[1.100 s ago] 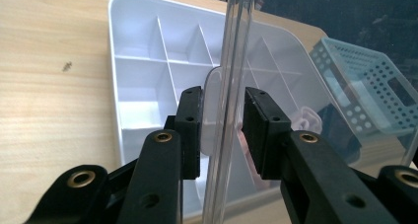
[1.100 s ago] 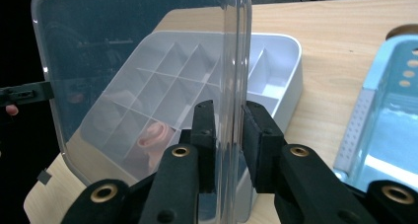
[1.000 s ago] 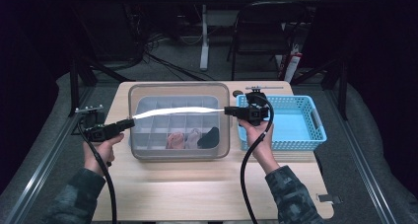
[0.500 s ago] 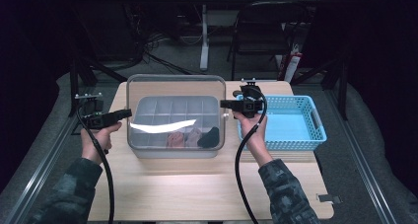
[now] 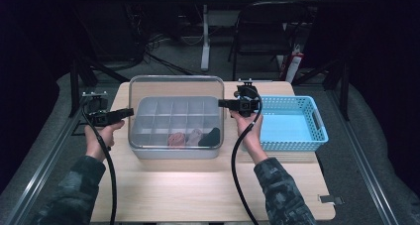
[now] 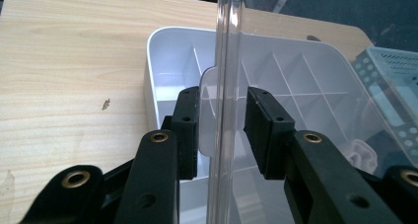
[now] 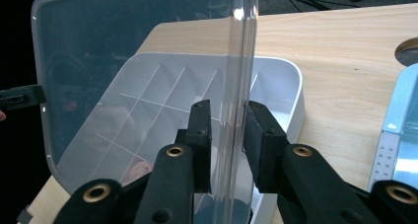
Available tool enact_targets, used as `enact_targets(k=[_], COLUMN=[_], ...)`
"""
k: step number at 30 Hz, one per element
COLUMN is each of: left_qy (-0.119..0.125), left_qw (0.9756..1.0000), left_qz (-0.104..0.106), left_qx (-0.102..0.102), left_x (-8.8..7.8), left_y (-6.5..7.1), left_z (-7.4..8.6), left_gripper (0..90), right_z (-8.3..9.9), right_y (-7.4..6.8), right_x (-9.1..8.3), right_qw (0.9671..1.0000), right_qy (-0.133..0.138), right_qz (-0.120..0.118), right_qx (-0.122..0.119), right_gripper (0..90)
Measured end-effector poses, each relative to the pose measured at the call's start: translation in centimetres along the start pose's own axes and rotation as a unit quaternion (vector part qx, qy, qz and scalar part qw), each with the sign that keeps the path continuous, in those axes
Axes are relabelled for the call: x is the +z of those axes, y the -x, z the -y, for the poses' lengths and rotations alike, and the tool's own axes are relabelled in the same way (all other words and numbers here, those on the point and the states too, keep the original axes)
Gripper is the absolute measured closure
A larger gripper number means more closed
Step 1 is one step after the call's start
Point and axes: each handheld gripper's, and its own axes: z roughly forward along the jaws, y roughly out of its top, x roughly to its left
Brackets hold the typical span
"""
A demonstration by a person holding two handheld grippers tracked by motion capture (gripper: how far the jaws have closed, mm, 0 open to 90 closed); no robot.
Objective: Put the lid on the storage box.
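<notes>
On the pale wooden table, the clear plastic lid we lifted off the white divided storage box now stands upright. Our left gripper and right gripper straddle its edges, jaws loosening slightly, pads barely apart from it.

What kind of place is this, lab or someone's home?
Most likely a lab or recording bay: a lone wooden table amid dark surroundings, metal rails on a grey floor, loose cables and a folding chair behind.
</notes>
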Motion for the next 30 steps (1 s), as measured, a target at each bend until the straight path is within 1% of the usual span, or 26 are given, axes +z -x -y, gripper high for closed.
enact_targets(k=[1, 2, 5, 9, 10, 14, 16, 20, 22, 25, 27, 29, 30], left_qy=[0.0, -0.001, -0.002, -0.002, -0.002, -0.002, -0.002, -0.001, -0.001, -0.002, -0.002, -0.003, -0.002], left_qw=[1.0, 1.0, 1.0, 0.9999, 0.9999, 0.9999, 0.9998, 0.9998, 0.9997, 0.9997, 0.9995, 0.9995, 0.9995], left_qz=[0.0, 0.0, 0.0, 0.001, 0.001, -0.002, -0.003, -0.006, -0.005, -0.002, 0.0, -0.001, -0.019], left_qx=[-0.002, -0.002, -0.008, -0.015, -0.015, -0.014, -0.018, -0.017, -0.022, -0.023, -0.03, -0.03, -0.024], left_x=[0.1, 0.1, 0.4, 0.7, 0.8, 1.0, 1.2, 1.5, 1.7, 1.9, 2.1, 2.2, 2.3], left_y=[-0.1, -0.1, -0.4, -0.7, -0.8, -0.9, -1.0, -1.1, -1.2, -1.5, -1.6, -1.7, -1.6], left_z=[0.0, 0.1, 0.3, 0.6, 0.7, 0.7, 0.8, 0.9, 0.9, 1.0, 1.1, 1.1, 1.1], left_gripper=[67.7, 67.7, 67.6, 67.5, 67.5, 67.3, 67.3, 67.1, 67.0, 67.0, 66.9, 66.9, 66.3], right_z=[0.1, 0.1, 0.1, 0.2, 0.2, 0.2, 0.3, 0.6, 0.7, 0.9, 1.1, 1.3, 1.3], right_y=[0.0, 0.1, 0.1, 0.3, 0.3, 0.5, 0.6, 1.1, 1.2, 1.6, 1.8, 2.0, 2.2], right_x=[0.1, 0.2, 0.8, 1.5, 1.6, 2.2, 2.5, 3.1, 3.4, 3.8, 4.2, 4.4, 4.6], right_qw=[1.0, 1.0, 0.9999, 1.0, 0.9999, 0.9998, 0.9998, 0.9999, 1.0, 0.9999, 0.9999, 0.9998, 0.9998], right_qy=[0.003, 0.0, -0.001, -0.002, -0.004, -0.007, -0.007, -0.002, -0.002, -0.001, 0.002, 0.002, 0.0], right_qz=[0.002, 0.003, 0.009, 0.007, 0.01, 0.013, 0.013, 0.01, 0.008, 0.004, 0.003, 0.002, 0.001], right_qx=[0.002, -0.003, -0.007, -0.006, -0.011, -0.01, -0.009, -0.001, 0.002, 0.011, 0.014, 0.019, 0.02], right_gripper=[73.6, 72.9, 71.5, 70.1, 69.5, 68.0, 67.3, 65.9, 65.4, 64.7, 63.9, 63.5, 63.0])
